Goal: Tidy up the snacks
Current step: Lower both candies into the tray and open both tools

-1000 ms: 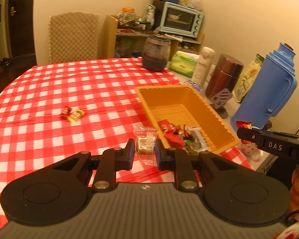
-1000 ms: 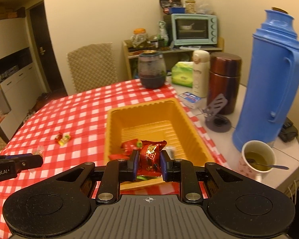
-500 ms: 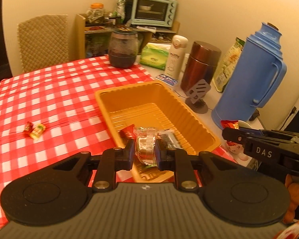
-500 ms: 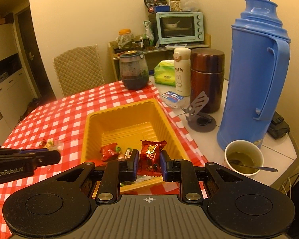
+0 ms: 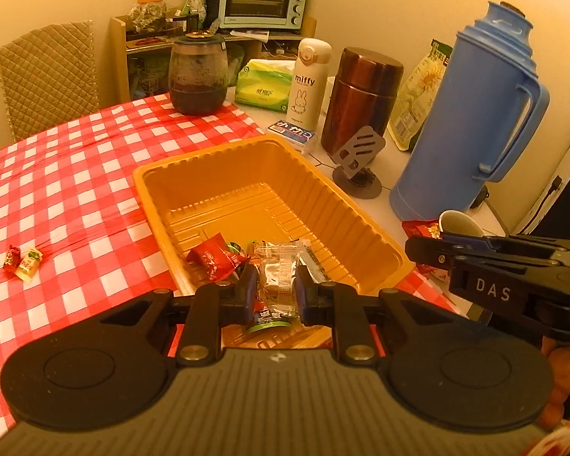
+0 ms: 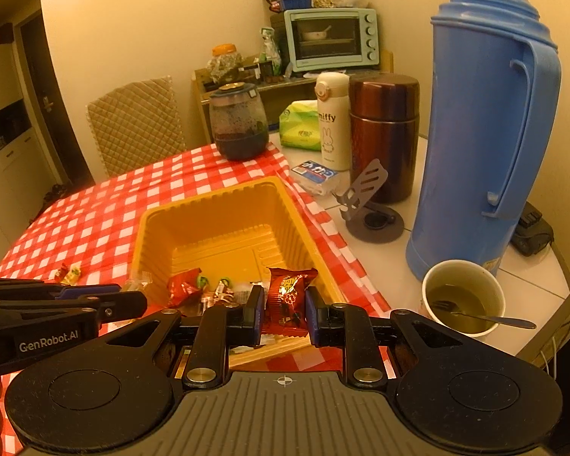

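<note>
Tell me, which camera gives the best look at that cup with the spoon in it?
The right wrist view. There the cup shows whole beside the blue thermos, with its greenish drink and the spoon plainly seen. The left wrist view catches only its white rim, peeking out behind the right gripper.

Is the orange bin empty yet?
No. The bin holds several wrapped snacks at its near end; the far end is bare.
</note>
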Demonstrator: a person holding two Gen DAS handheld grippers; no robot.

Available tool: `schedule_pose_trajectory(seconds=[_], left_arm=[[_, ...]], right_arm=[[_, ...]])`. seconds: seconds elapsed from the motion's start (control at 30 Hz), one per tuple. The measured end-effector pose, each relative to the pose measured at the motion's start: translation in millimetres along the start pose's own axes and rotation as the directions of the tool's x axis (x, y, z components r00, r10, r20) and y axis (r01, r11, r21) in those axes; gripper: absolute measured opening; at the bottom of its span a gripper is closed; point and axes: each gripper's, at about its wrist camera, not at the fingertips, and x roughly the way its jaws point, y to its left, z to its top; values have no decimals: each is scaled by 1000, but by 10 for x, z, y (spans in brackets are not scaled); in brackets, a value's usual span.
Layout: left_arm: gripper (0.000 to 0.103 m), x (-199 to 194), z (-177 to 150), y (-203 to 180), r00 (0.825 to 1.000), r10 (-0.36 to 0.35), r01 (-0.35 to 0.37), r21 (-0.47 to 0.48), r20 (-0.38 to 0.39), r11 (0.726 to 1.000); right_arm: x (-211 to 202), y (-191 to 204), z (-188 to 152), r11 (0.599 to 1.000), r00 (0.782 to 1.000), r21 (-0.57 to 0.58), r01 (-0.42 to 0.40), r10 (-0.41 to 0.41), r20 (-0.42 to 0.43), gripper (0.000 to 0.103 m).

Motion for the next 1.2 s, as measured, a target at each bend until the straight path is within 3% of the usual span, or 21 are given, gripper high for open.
schedule_pose_trajectory(seconds=[0.37,0.6,0.97,1.13,1.2], left_arm=[[22,133,23,66,1000,10,-10,-1,4,1000],[24,-89,-52,345,998,55,-52,-87,29,995],[27,-408,-209,701,992,113,-101,-192,51,976],[29,-451,-248,777,990,129,-115,-212,50,971],[35,-464,-269,789,990,134,-121,-216,46,969]], right_arm=[[80,-38,8,1000,1000,8,2,-2,-7,23],[82,-16,0,1000,1000,8,-6,6,-8,23],[246,150,90,998,997,-15,-69,69,-17,23],[367,148,132,992,992,30,-125,126,-30,24],[395,130,142,989,989,48,-140,142,-37,33]])
